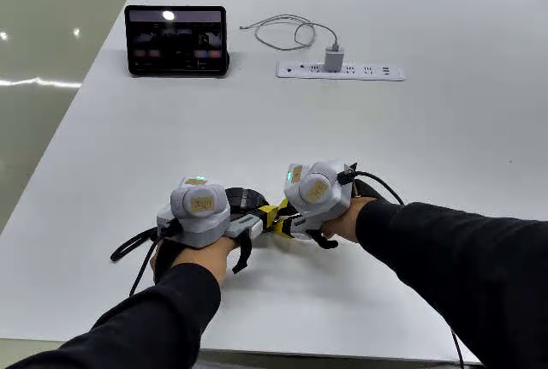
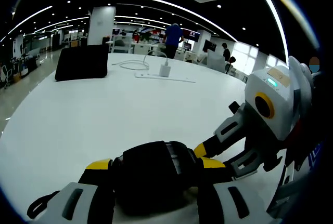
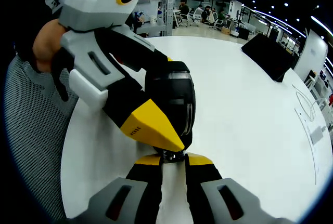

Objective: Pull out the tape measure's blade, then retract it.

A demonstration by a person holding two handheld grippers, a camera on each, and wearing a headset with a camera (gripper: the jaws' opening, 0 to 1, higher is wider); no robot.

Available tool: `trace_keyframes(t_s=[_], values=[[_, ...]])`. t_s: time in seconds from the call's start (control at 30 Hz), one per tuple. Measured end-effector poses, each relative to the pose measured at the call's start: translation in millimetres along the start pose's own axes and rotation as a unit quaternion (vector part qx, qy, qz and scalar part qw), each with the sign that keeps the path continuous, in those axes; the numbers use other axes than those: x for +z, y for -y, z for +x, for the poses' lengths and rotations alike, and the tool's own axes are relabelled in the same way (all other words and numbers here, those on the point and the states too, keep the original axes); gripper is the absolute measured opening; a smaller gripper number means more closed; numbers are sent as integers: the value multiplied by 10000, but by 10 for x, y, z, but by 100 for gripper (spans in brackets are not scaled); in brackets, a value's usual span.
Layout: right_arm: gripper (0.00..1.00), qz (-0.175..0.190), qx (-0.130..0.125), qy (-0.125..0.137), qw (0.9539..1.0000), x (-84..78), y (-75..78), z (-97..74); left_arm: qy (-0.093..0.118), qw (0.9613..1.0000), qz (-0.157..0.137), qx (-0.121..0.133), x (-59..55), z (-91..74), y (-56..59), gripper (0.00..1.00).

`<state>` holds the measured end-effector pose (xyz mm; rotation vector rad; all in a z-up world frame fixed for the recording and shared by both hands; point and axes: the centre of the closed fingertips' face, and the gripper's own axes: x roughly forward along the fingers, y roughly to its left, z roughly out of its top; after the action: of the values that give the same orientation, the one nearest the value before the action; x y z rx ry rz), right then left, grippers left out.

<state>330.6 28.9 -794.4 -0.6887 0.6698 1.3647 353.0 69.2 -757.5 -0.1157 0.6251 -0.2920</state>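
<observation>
Two holds are seen: the tape measure's case (image 2: 156, 180), judged rigid and slick, is clamped by the left gripper (image 2: 156, 163), its thin, springy blade tip (image 3: 174, 155) pinched by the right gripper (image 3: 174, 161).

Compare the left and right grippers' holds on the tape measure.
The left gripper spreads its jaws wide, clamping the black case of the tape measure. The right gripper holds its jaws nearly together, pinching what looks like the blade end at the case's mouth. Both have yellow tips and sit low over the table.
</observation>
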Motion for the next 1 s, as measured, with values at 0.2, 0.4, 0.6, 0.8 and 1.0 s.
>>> trace_keyframes(t_s=[0.2, 0.4, 0.6, 0.8, 1.0], values=[[15, 123, -63, 99, 9999, 31, 27, -52, 5, 10000, -24, -19, 1, 1, 1, 60], [22, 541, -216, 224, 9980, 41, 87, -176, 106, 9999, -81, -61, 7, -3, 4, 62], [28, 755, -433, 455, 9952, 10, 106, -403, -26, 9996, -32, -279, -1, -11, 20, 62], [41, 848, -792, 623, 9913, -110, 145, -618, -135, 9990, 54, -414, 78, -70, -97, 79], [49, 1026, -1028, 735, 9867, -265, 136, -836, -317, 9907, 1005, -864, 117, -178, -100, 99]])
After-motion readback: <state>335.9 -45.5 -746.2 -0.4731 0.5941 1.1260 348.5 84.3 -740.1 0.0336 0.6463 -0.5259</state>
